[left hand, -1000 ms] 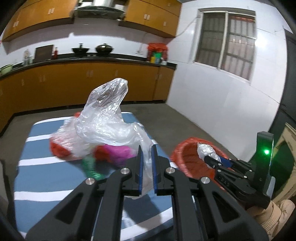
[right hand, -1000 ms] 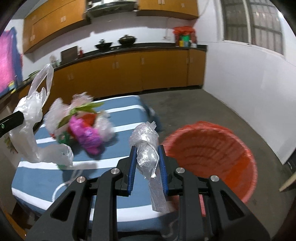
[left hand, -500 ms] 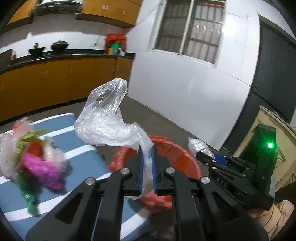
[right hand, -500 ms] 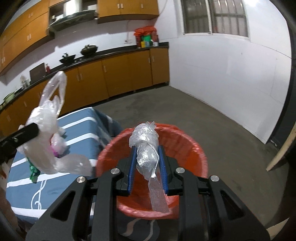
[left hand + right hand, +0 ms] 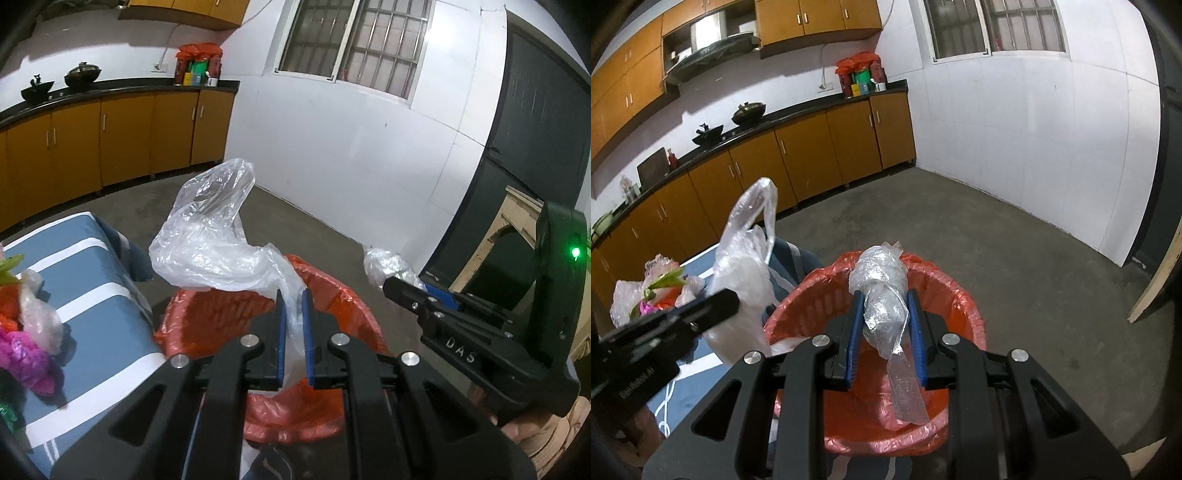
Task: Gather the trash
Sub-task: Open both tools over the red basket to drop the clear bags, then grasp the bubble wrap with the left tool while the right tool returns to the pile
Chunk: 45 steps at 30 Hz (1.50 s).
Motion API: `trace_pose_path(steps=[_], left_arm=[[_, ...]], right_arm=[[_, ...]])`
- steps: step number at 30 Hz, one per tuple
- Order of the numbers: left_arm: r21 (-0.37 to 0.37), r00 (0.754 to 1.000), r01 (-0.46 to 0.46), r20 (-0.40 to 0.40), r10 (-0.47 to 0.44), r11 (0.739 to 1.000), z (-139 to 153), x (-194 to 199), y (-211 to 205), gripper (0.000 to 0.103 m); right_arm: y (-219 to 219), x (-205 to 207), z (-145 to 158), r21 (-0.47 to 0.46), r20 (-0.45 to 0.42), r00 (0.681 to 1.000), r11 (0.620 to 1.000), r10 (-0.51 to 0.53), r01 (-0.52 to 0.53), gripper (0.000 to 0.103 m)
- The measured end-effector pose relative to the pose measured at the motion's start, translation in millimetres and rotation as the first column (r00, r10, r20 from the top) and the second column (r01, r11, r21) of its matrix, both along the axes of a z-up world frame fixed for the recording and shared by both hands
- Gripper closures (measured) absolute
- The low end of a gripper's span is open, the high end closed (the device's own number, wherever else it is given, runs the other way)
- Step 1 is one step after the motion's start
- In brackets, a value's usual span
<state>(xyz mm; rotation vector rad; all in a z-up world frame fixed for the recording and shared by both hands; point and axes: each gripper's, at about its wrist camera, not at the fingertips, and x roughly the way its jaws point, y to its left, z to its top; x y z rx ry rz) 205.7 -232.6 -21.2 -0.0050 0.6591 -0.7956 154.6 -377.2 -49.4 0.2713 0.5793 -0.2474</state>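
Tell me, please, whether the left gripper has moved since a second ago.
Yes. The left gripper, shut on the clear plastic bag, has swung off the striped table to above the red bin.

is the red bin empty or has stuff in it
Looks empty: in the right wrist view the red bin shows only bare liner; the bubble wrap is held above it, hiding part of the bottom.

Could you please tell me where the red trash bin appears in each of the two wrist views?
Left wrist view: the red trash bin sits low centre, behind the left gripper.
Right wrist view: low centre, beneath the right gripper.
Shared landmark: the blue striped table, left of the bin.
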Motion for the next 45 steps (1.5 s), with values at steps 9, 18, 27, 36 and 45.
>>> trace_pose_path(steps=[9,18,27,36,45], left_arm=[[0.021,1.000,0.016,-0.025,-0.015,1.000,-17,9,-15,0.093],[0.050,0.999,-0.020,-0.047,0.022,0.999,-28,19,-14,0.077],[0.057,0.994,-0.095,-0.051,0.098,0.994,-33,21,11,0.058],[0.091,0.976,-0.215,0.048,0.212,0.972,-21,1,53,0.041],[0.134,0.912,-0.403,0.142,0.385,0.905,-16,-19,116,0.029]], right_arm=[[-13,7,-5,0.034,0.007,1.000,0.999,-0.009,0.009,0.079],[-17,12,-8,0.063,0.009,1.000,0.998,0.002,-0.002,0.071],[-19,4,-7,0.035,0.004,1.000,0.999,-0.023,0.023,0.053],[-3,2,-4,-0.028,0.003,1.000,0.999,-0.015,0.015,0.052],[36,15,4,-0.052,0.011,0.998,0.997,0.059,-0.058,0.046]])
